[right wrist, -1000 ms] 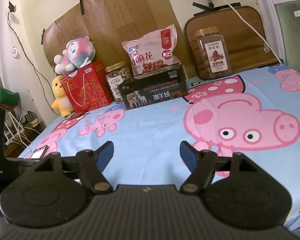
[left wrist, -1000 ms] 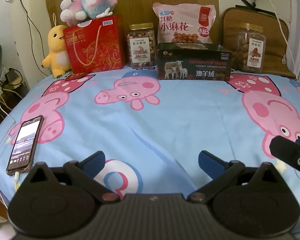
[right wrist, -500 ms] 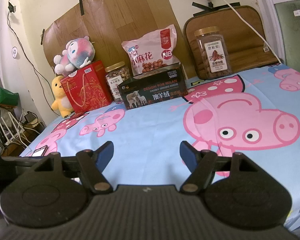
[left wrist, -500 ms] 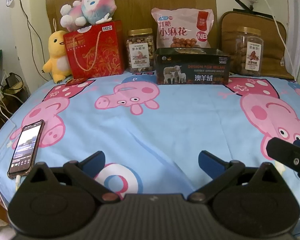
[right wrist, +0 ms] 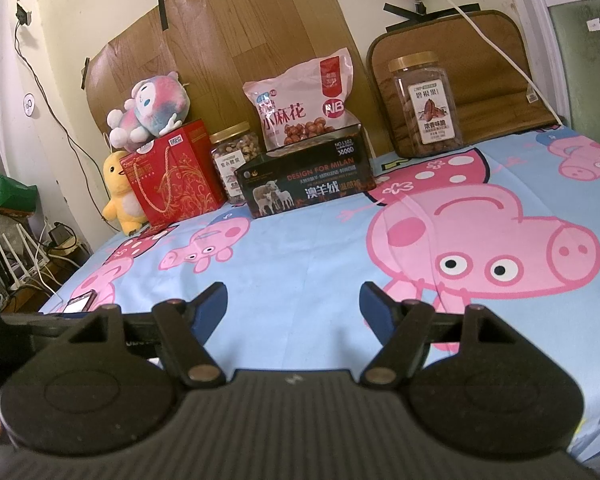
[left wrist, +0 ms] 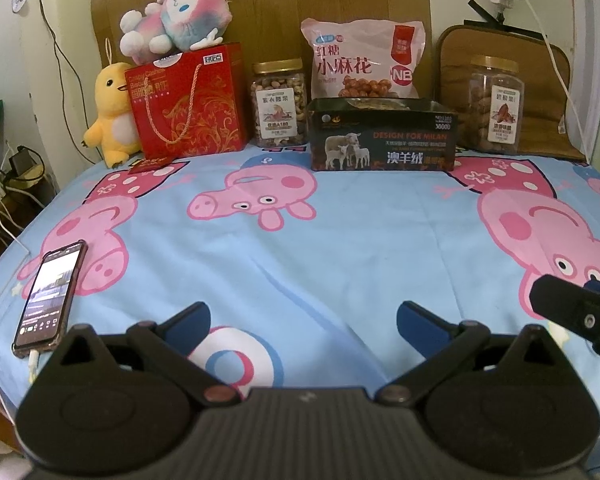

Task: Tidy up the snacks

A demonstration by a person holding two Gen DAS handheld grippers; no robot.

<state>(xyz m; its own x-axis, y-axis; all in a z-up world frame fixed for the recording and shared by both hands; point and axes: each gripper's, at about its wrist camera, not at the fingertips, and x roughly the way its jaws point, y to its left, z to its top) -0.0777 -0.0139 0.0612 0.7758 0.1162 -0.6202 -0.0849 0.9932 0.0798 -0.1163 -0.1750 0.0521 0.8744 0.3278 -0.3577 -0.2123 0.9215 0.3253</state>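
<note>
Nearest, the left gripper [left wrist: 303, 314] and the right gripper [right wrist: 293, 302] both hover low over the blue pig-print bedsheet [left wrist: 340, 248], jaws spread wide with nothing between them. In the left wrist view a phone [left wrist: 50, 294] lies on the sheet at nine o'clock. Farther off at twelve o'clock the snacks line the wall: a dark open box [left wrist: 382, 136] in front, the pink snack bag [left wrist: 366, 62] behind it, a nut jar [left wrist: 278, 102] just left, the red gift box [left wrist: 188, 102] at eleven, and a second jar [left wrist: 496, 102] at one o'clock.
</note>
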